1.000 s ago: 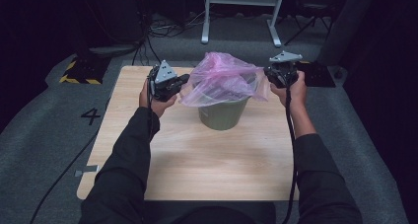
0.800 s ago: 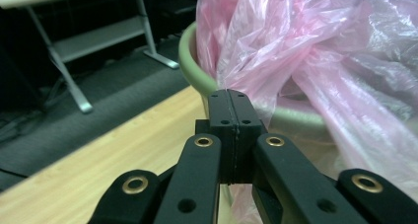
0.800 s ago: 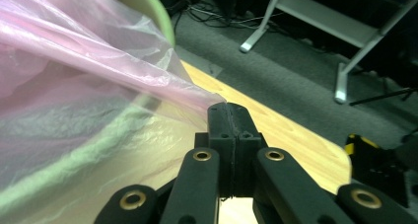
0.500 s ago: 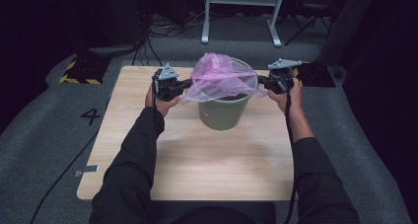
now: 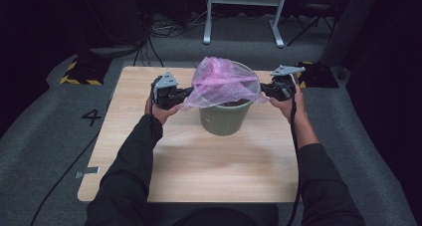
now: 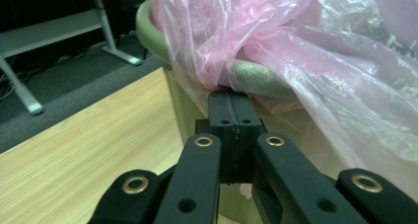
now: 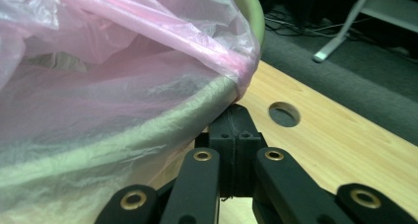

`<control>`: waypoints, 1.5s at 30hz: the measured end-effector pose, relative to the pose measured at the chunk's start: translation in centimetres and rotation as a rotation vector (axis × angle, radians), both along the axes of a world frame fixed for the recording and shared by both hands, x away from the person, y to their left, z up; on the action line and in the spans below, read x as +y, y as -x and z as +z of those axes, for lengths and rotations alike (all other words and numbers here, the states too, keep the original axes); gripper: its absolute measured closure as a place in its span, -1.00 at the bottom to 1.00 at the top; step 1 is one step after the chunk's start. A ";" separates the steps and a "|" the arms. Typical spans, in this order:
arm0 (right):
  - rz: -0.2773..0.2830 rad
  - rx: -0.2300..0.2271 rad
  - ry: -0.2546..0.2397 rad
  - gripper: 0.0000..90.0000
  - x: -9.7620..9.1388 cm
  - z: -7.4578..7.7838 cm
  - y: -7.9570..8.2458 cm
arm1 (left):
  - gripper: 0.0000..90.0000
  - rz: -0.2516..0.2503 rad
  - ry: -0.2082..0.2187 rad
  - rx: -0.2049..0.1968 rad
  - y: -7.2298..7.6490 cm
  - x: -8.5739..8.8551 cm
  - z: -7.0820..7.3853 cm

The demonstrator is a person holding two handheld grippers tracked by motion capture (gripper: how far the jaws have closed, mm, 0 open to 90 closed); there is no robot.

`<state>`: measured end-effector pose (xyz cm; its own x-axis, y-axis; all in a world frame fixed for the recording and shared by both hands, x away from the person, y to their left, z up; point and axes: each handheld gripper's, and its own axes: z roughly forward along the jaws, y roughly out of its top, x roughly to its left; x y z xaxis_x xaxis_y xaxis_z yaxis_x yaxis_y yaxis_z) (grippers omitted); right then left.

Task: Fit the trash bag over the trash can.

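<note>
Fingers (image 6: pixel 231 116) pinching pink bag (image 5: pixel 219 84), bin (image 5: pixel 224 121) between

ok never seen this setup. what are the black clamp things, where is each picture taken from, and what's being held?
No robot here: a person holds a hand-operated gripper in each hand. The high view looks down on the table from the person's side; the left gripper shows at its left, the right gripper at its right. The other two pictures come from cameras riding on each gripper, looking along its black jaws. On the table stands a green bin. Both pairs of jaws are shut on the edge of a pink bag, one on each side, stretching it over the bin's rim. In the gripper views the bag drapes over the rim just above the jaws.
</note>
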<state>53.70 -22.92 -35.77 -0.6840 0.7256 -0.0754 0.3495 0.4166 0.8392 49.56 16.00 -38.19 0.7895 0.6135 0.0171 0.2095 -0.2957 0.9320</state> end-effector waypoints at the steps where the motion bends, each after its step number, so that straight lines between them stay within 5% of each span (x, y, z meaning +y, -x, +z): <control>1: 0.008 -0.008 0.007 1.00 0.0 0.0 0.3 | 1.00 -0.007 -0.015 -0.007 0.5 0.0 0.1; 5: 0.034 -0.009 0.014 1.00 -0.3 0.1 1.2 | 1.00 -0.001 -0.077 -0.033 1.6 0.2 0.4; 8: 0.021 -0.024 0.024 1.00 -0.4 0.2 1.7 | 1.00 0.019 -0.074 -0.053 2.2 0.6 0.7; 9: -0.004 -0.047 0.027 1.00 -0.8 0.6 2.3 | 0.85 0.086 -0.056 -0.084 2.8 1.4 1.2; 11: -0.018 -0.070 0.029 1.00 -1.2 1.1 2.8 | 0.55 0.115 -0.034 -0.104 3.6 2.0 1.8; 17: -0.034 -0.088 0.033 1.00 -2.1 1.8 3.7 | -0.14 0.123 0.021 -0.190 6.8 2.8 3.7; 19: -0.039 -0.088 0.030 1.00 -2.4 1.9 4.1 | -0.26 0.112 0.027 -0.239 8.9 3.1 4.5; 22: -0.040 -0.090 0.030 1.00 -2.4 2.0 4.5 | -0.29 0.084 0.039 -0.259 10.3 3.1 4.9; 23: -0.042 -0.093 0.041 0.99 -2.4 2.1 4.7 | -0.33 0.040 0.032 -0.255 11.4 2.5 5.0; 27: -0.039 -0.099 0.056 0.95 -2.1 2.3 5.1 | -0.40 -0.097 -0.083 -0.286 14.6 -1.4 4.2; 32: -0.026 -0.097 0.063 0.86 -1.9 2.4 5.5 | -0.43 -0.131 -0.146 -0.317 15.2 -4.7 3.1; 34: -0.007 -0.100 0.075 0.66 -1.9 2.5 5.8 | -0.42 -0.083 -0.169 -0.332 14.4 -6.0 2.5; 39: 0.018 -0.123 0.089 0.20 -2.4 3.1 6.4 | -0.23 -0.026 -0.176 -0.334 13.3 -6.7 1.9; 45: 0.019 -0.159 0.073 -0.20 -3.3 3.9 7.1 | 0.13 -0.019 -0.191 -0.335 12.7 -6.5 1.7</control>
<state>46.63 -26.21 -31.89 -0.6730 0.7010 -0.2359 0.2059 0.4839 0.8506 36.83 9.48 -36.45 0.7319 0.5597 0.3887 -0.1041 -0.4718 0.8755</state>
